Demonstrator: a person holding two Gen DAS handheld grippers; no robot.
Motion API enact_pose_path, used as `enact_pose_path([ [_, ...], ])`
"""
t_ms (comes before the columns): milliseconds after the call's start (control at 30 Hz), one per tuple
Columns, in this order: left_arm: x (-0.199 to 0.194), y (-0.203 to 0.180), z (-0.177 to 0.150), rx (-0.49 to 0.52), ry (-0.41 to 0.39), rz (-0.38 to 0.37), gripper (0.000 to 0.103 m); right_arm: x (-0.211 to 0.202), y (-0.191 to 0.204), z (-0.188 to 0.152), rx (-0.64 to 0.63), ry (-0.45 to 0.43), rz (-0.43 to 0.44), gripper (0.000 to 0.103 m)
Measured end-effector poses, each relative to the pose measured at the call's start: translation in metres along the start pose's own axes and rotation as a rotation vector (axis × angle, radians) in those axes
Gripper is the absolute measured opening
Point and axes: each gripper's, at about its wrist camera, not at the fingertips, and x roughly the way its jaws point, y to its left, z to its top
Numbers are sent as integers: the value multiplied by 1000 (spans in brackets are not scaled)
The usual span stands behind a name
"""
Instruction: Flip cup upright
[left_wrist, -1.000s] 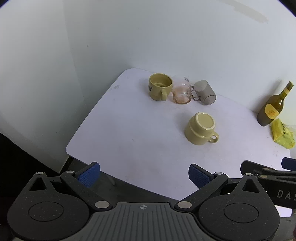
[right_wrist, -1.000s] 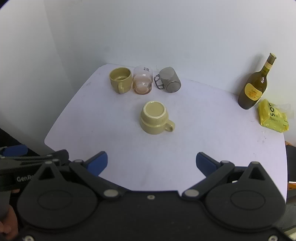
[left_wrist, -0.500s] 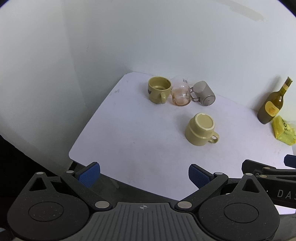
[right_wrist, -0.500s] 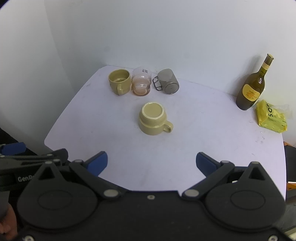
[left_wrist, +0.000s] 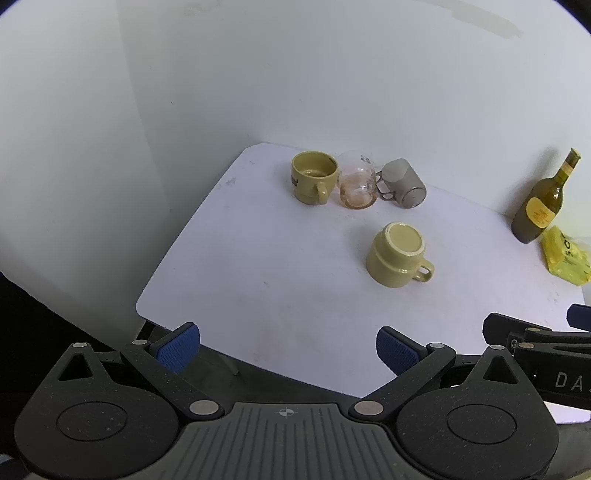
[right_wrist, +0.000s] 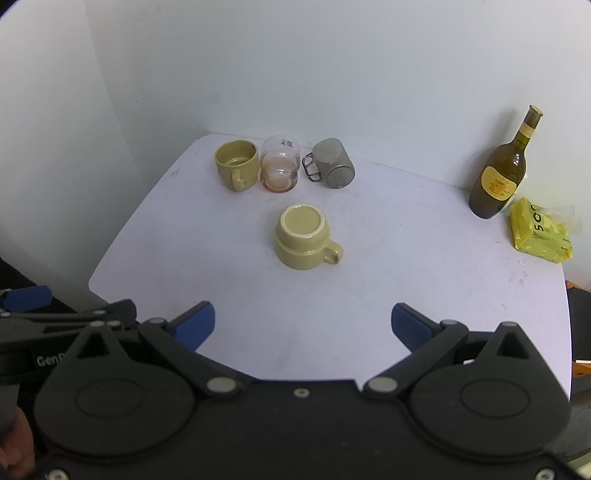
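Both views pulled back, upward; upside-down cup (right_wrist: 303, 236) now farther off.

The left gripper (left_wrist: 288, 347) has a speckled black plastic body with two round discs, silver pivot pins, blue textured pads (left_wrist: 178, 347) and a ribbed grey centre plate bearing a small crosshair mark. The right gripper (right_wrist: 303, 325) is matte black with the same discs, silver pins, small screws and blue pads (right_wrist: 195, 325). White lettering marks both. Bare skin shows at the lower left edge.
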Motion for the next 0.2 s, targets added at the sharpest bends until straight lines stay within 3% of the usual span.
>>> enact_pose_path([
  [200,-1,-2,-4,2,-4,1,103,-2,-1,-3,-2,-1,0,103],
])
